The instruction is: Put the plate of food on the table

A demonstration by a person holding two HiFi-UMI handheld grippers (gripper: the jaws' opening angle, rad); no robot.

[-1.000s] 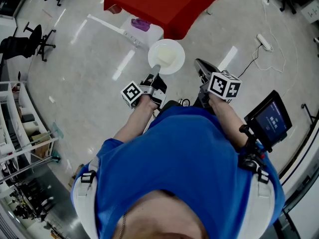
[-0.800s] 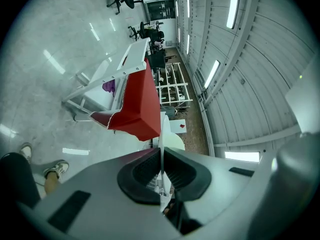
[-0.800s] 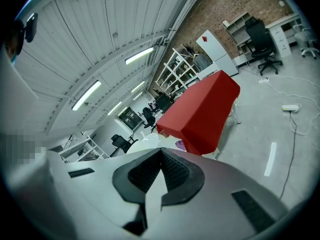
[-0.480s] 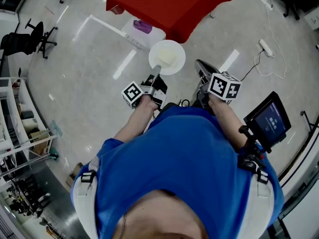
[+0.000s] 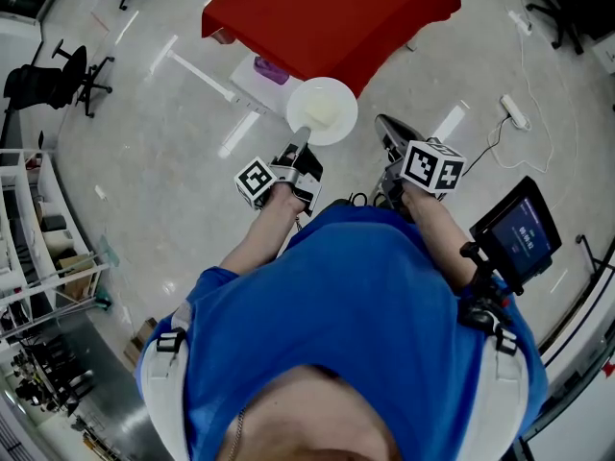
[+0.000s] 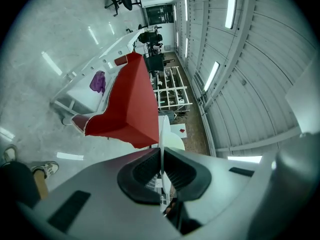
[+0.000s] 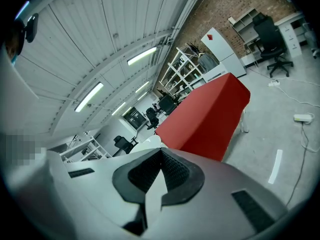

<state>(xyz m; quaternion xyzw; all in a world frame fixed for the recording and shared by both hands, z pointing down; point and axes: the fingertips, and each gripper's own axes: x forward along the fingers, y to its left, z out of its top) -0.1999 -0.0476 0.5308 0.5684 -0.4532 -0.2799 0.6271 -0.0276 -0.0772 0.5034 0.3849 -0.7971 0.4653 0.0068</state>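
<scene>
A white plate (image 5: 322, 110) with a pale mound of food is held out in front of me over the floor. My left gripper (image 5: 302, 144) is shut on its near rim; in the left gripper view the rim (image 6: 161, 134) runs edge-on between the pads. The red-covered table (image 5: 336, 12) stands just beyond the plate, and its near edge almost meets the plate's far rim. It also shows in both gripper views, table (image 6: 127, 104) and table (image 7: 210, 114). My right gripper (image 5: 389, 131) hovers to the right of the plate, shut with nothing in it (image 7: 161, 153).
A white low bench (image 5: 255, 77) with a purple object (image 5: 270, 69) sits at the table's left corner. A power strip with its cable (image 5: 514, 111) lies on the floor at right. Office chairs (image 5: 43, 80) and shelving (image 5: 38, 248) are at left. A screen (image 5: 519, 230) hangs at my right side.
The red table has drawn nearer in the head view, so the plate now sits almost at its near edge. Both grippers keep the same pose and grip.
</scene>
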